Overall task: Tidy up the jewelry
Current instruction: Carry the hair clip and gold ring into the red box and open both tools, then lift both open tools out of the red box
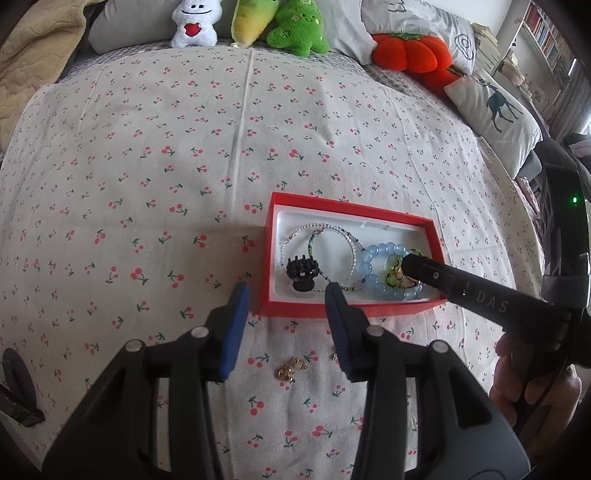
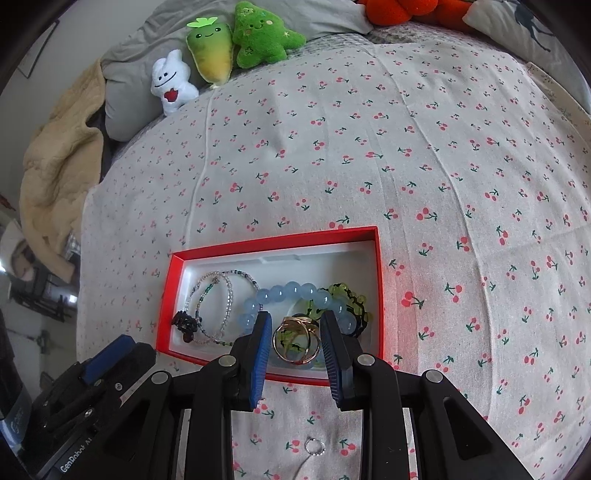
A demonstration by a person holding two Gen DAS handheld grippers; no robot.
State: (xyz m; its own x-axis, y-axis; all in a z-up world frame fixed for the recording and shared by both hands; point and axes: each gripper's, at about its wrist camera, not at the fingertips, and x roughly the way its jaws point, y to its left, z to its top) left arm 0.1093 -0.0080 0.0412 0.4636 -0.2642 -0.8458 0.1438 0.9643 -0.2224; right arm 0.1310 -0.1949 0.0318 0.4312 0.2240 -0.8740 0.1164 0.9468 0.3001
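Red cardboard box [image 2: 380, 280] sits on the cherry-print sheet [image 1: 147, 147], white liner inside, and it's pretty full: blue bead bracelet [image 2: 291, 291], thin beaded strands [image 2: 218, 295], a black claw clip [image 1: 301, 271], green beads [image 2: 351, 299]. Right gripper [image 2: 295, 341] hangs over the box with a gold ring [image 2: 295, 345] between its blue pads; can't tell if they actually pinch it. Left gripper [image 1: 286, 321] is spread wide just short of the box's near wall, nothing in it. Small gold earrings [image 1: 291, 371] lie loose on the sheet between its fingers. Plush toys [image 1: 251, 22] and pillows [image 1: 495, 110] line the far end of the bed, bookshelves [image 1: 546, 33] off right.
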